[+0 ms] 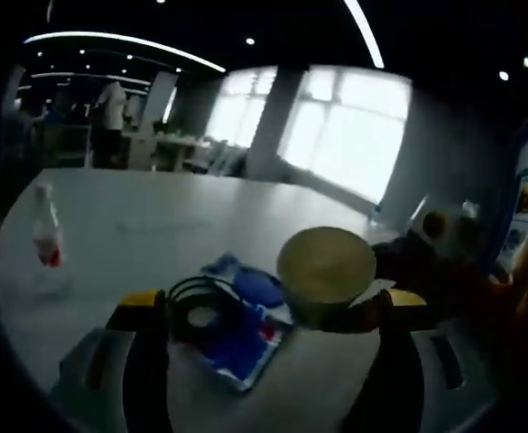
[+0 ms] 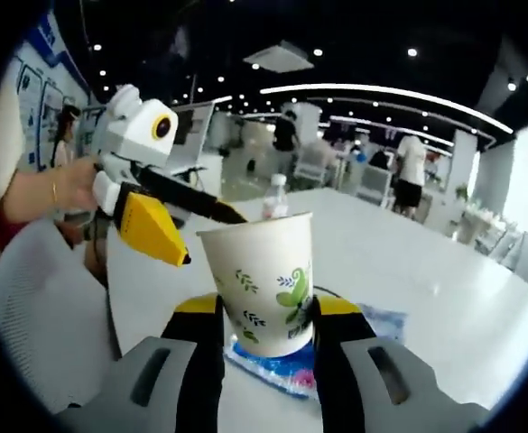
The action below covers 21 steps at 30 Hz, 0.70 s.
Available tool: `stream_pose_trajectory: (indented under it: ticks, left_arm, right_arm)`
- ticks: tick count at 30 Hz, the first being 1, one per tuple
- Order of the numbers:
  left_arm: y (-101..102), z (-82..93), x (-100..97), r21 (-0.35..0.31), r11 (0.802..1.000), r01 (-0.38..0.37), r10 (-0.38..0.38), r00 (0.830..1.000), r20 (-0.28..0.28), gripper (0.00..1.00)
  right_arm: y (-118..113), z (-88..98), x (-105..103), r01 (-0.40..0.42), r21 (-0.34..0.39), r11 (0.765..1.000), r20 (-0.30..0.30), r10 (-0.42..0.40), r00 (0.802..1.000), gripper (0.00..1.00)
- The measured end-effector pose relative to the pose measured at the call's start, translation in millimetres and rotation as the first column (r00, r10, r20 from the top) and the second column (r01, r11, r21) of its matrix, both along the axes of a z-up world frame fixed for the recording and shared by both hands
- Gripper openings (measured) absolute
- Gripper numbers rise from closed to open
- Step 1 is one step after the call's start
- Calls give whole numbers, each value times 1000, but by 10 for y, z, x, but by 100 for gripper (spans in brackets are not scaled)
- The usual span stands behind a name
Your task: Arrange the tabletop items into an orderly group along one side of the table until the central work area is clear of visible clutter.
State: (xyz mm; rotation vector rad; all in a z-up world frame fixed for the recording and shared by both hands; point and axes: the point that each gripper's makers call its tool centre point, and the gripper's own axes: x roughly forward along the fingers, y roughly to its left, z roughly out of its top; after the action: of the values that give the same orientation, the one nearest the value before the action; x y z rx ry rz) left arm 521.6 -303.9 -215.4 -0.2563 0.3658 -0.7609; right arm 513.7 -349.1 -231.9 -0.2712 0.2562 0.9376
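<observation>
A white paper cup (image 2: 265,280) with green leaf print stands upright on a blue packet (image 2: 286,370). My right gripper (image 2: 268,311) is shut on the cup, its yellow pads pressed to both sides. In the left gripper view the cup (image 1: 327,271) shows its round mouth from above, with the blue packet (image 1: 245,347) and a black ring (image 1: 205,307) beside it. My left gripper (image 1: 268,302) is open, jaws wide apart around these things and touching none. It also reaches in from the left, the left gripper (image 2: 169,244) held by a hand, just left of the cup's rim.
A clear water bottle (image 1: 47,234) with a red label stands apart on the white table (image 1: 155,216); the bottle (image 2: 275,197) is behind the cup. A white mesh chair (image 2: 38,298) sits at the table's edge. People stand far back.
</observation>
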Motion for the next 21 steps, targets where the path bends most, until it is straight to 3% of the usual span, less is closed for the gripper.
stream_pose_trajectory:
  ticks: [7, 11, 14, 21]
  left_arm:
    - [-38, 14, 38, -33, 999, -13, 14, 1000, 9, 98]
    - [-90, -56, 16, 17, 1000, -6, 6, 1000, 15, 99]
    - [-126, -52, 5, 7, 1000, 8, -8, 1000, 19, 99]
    - [-198, -61, -31, -4, 999, 33, -33, 999, 18, 86]
  right_arm:
    - [72, -52, -57, -12, -1, 1000, -15, 12, 1000, 38]
    - [105, -68, -87, -31, -16, 999, -7, 31, 1000, 38]
    - [120, -66, -90, -35, -14, 999, -4, 35, 999, 38]
    - [181, -39, -123, -58, 25, 998, -15, 58, 998, 38]
